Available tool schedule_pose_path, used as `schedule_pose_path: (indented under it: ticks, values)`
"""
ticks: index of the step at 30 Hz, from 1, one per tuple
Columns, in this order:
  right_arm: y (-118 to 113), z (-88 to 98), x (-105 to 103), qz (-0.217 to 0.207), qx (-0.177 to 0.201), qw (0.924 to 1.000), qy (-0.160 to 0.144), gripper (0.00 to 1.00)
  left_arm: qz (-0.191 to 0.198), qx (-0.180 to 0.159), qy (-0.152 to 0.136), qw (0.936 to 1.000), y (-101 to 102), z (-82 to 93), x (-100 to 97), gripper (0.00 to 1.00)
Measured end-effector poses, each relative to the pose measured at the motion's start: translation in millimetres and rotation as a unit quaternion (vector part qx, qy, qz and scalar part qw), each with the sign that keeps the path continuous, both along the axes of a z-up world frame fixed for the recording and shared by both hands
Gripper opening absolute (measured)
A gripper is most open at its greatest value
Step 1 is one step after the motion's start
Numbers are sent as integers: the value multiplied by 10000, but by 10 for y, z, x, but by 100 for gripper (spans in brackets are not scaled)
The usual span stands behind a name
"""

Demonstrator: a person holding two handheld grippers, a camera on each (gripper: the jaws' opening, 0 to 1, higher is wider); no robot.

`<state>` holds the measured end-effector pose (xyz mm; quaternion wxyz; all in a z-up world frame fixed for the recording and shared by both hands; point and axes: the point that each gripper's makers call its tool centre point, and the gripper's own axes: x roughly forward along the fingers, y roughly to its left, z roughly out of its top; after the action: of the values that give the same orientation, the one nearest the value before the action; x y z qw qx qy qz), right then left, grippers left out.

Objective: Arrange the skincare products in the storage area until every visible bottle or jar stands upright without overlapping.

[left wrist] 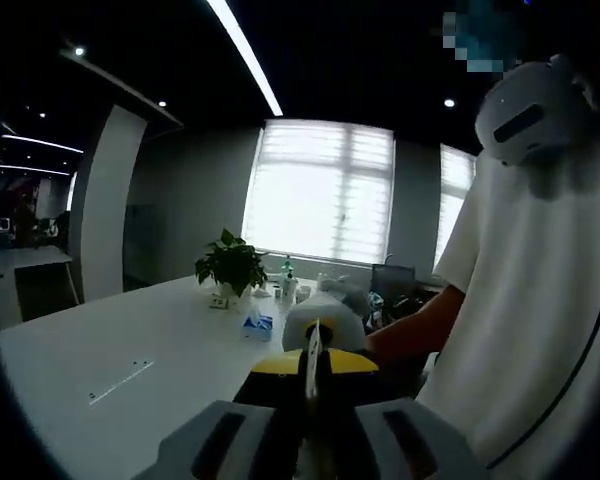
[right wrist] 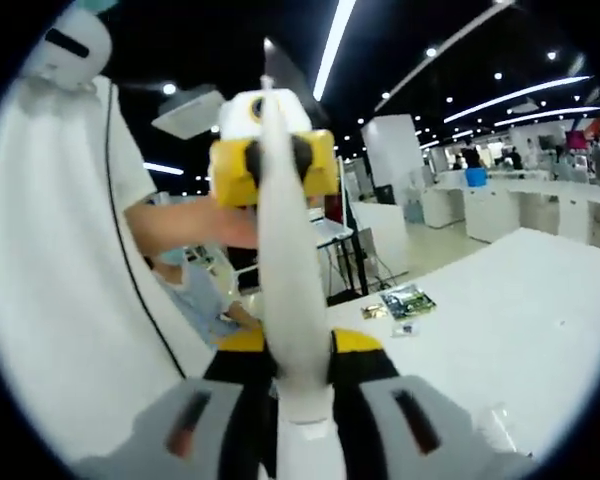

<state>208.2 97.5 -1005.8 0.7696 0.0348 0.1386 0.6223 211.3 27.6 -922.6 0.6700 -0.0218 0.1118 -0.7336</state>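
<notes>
I judge the arranging not yet begun: both my hand-held grippers are lifted and aimed across the room. The only bottles or jars I can make out are small items at the far end of the white surface [left wrist: 130,350], beside a potted plant [left wrist: 231,265]. My left hand-held gripper [left wrist: 313,385] and right hand-held gripper [right wrist: 285,290] each have their jaws pressed together, holding nothing.

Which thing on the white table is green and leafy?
The potted plant at the far end of the white table, seen in the left gripper view. It is the only one with dark green leaves; the bottles and boxes beside it are small and pale.
</notes>
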Motion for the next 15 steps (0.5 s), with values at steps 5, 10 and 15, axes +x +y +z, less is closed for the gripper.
schedule_pose_path:
  ticks: [5, 10, 15]
  values:
    - [1, -29, -78, 114, -169, 9998, -34, 15, -161, 194, -34, 9997, 31, -18, -87, 5]
    - [-6, -76, -126, 140, -352, 9992, -121, 13, -362, 606, -169, 9974, 58, -67, -179, 8]
    - [5, -104, -148, 122, -431, 9988, -176, 13, -430, 1324, -663, 9880, 95, -122, -203, 9]
